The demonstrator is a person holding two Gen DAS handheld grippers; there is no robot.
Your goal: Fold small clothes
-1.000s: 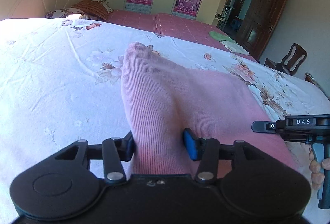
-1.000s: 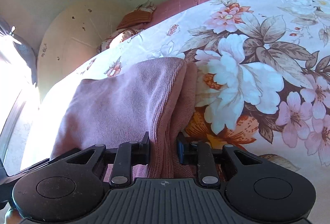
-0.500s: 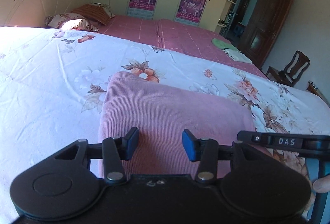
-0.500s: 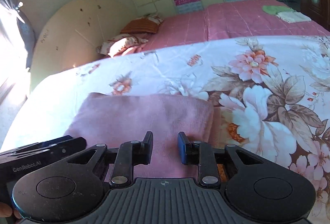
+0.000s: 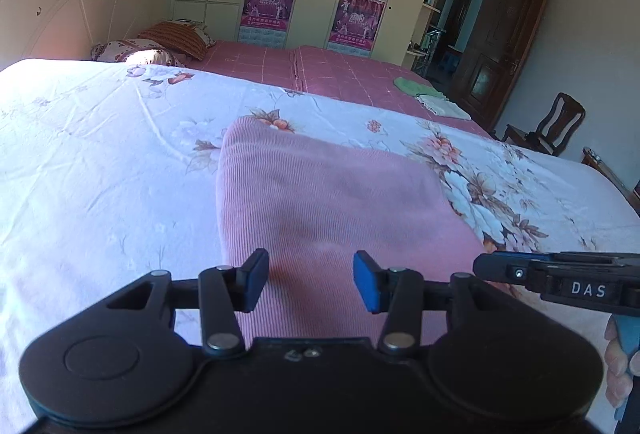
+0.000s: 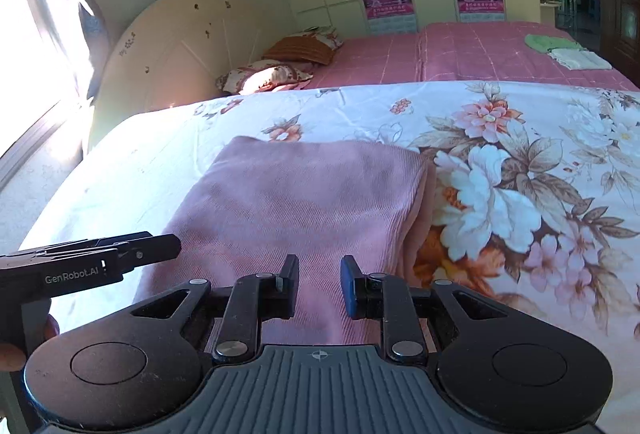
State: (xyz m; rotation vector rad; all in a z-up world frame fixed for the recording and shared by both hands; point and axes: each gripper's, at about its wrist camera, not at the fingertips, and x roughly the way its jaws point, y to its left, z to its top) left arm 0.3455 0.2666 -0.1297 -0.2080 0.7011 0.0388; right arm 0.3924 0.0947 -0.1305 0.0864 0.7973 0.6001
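A pink ribbed garment [image 5: 332,206] lies folded flat on the floral bedsheet [image 5: 100,162]; it also shows in the right wrist view [image 6: 304,202]. My left gripper [image 5: 311,280] is open and empty, hovering over the garment's near edge. My right gripper [image 6: 319,284] is open and empty, above the garment's near right part. The right gripper shows in the left wrist view [image 5: 560,278] at the right, and the left gripper shows in the right wrist view [image 6: 92,262] at the left.
A green cloth [image 6: 550,42] and a white cloth [image 6: 580,59] lie on the pink quilt [image 6: 460,50] behind. Pillows [image 6: 280,70] sit by the headboard. A wooden chair [image 5: 548,126] stands right of the bed.
Both grippers let go of the pink garment and opened. The garment dropped flat on the sheet. Both grippers drew back and up a little.
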